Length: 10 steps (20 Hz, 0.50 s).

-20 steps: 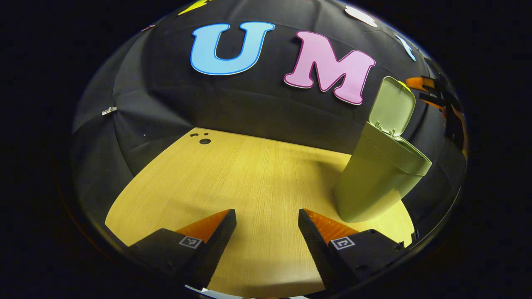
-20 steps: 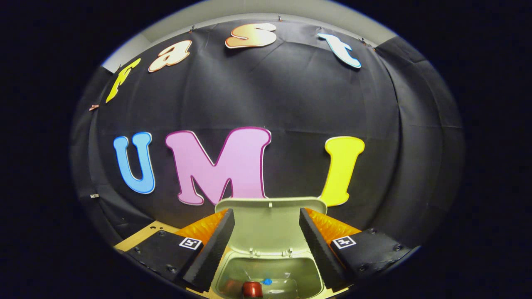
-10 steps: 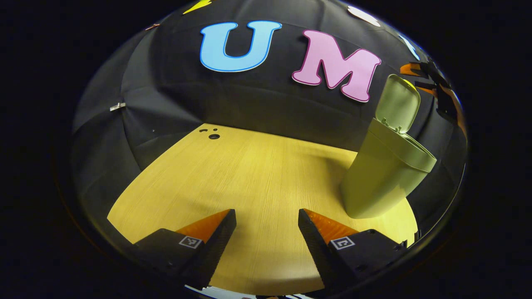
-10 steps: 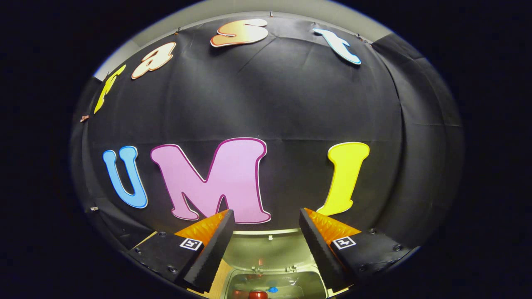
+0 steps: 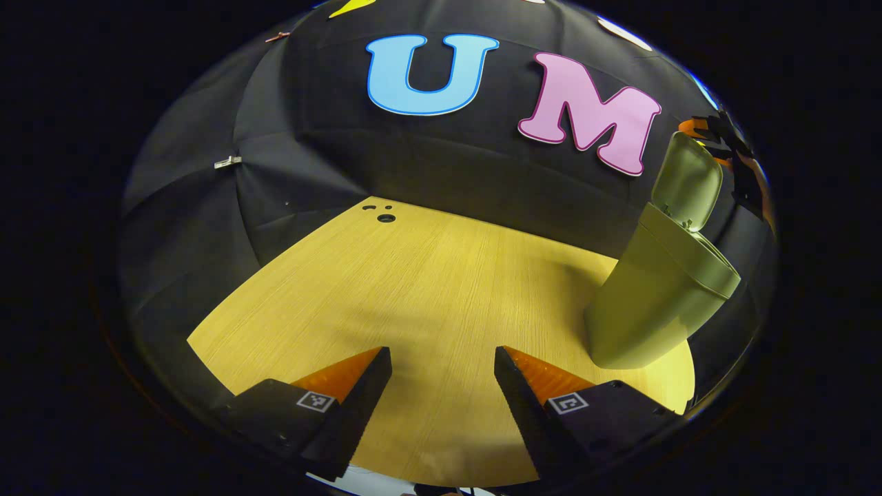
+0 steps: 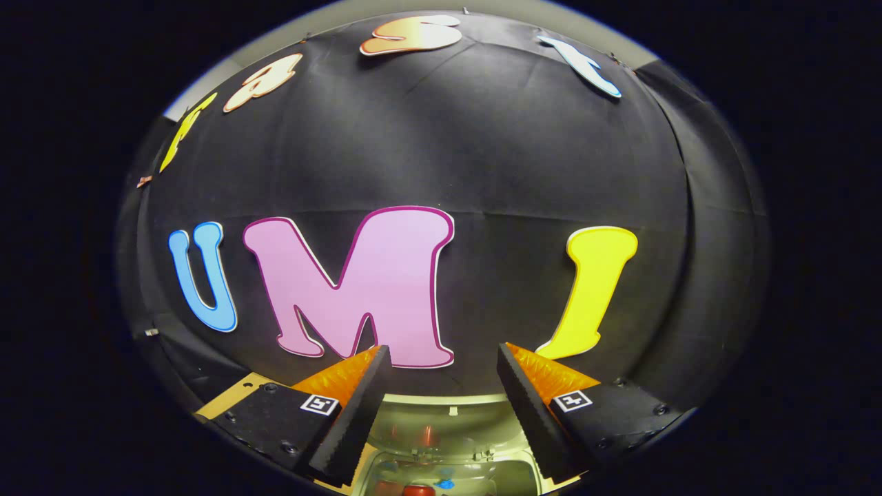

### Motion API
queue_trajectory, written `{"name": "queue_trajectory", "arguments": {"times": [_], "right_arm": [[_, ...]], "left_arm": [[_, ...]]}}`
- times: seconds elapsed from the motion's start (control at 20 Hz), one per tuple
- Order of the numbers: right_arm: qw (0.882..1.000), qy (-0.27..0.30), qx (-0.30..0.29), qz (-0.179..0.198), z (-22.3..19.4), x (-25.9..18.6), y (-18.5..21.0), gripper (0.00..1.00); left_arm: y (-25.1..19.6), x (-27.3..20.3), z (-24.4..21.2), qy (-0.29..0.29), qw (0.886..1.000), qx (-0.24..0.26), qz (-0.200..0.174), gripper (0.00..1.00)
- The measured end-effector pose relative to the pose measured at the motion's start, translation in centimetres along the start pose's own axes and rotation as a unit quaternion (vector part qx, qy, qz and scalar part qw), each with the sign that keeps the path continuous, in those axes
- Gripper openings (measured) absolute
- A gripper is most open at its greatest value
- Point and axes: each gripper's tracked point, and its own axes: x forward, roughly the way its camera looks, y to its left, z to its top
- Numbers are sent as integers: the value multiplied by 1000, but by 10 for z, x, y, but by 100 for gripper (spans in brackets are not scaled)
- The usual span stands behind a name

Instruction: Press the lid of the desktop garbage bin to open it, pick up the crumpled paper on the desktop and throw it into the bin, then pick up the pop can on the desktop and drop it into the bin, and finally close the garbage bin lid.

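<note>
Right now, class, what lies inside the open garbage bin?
In the right gripper view, the garbage bin holds a red can top and a small blue scrap. The view's lower edge cuts off whatever lies deeper.

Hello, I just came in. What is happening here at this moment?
A person is clearing a desk with two handheld grippers. The green bin stands on the wooden table with its lid up. The right gripper hangs open above the bin's mouth, where a red can lies inside. The left gripper is open over bare table, holding nothing. The lid is not yet closed.
</note>
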Motion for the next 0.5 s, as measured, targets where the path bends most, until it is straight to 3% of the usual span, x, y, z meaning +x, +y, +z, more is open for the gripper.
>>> {"name": "queue_trajectory", "arguments": {"times": [0.15, 0.3, 0.5], "right_arm": [[1000, 16, 8, 23, -7, -15, 3, 96], [999, 25, 15, 26, -13, -37, 2, 96], [999, 32, -3, 5, -30, -71, 4, 96]], "left_arm": [[-7, -7, 2, -12, 1000, 6, 16, 96], [-29, -12, -1, -18, 1000, 1, -16, 96], [-45, -18, -4, -18, 996, 47, -70, 96]]}}
